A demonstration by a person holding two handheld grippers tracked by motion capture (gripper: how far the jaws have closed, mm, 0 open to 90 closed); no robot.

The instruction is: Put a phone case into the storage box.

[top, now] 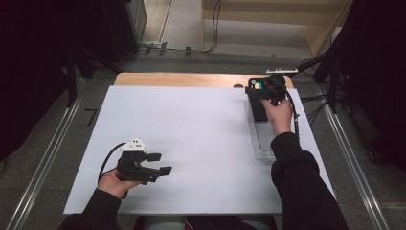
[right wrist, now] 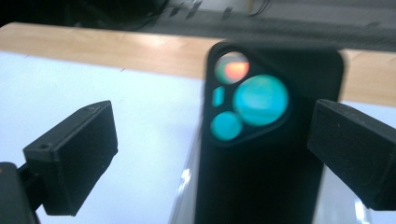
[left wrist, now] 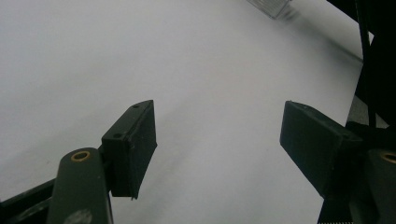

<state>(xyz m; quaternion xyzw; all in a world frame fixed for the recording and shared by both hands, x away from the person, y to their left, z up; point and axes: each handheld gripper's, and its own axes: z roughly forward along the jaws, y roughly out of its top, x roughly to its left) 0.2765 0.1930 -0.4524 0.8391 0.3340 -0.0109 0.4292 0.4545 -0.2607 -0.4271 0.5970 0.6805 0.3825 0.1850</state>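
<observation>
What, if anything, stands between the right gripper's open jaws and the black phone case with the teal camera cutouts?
Nothing visible does. In the right gripper view the black phone case sits between the open jaws of the right gripper, with open gaps either side. The case rests on a clear plastic tray.

black phone case point(right wrist: 261, 154) blurred, lower end cut off, clear tray point(left wrist: 273, 7) cropped
</observation>
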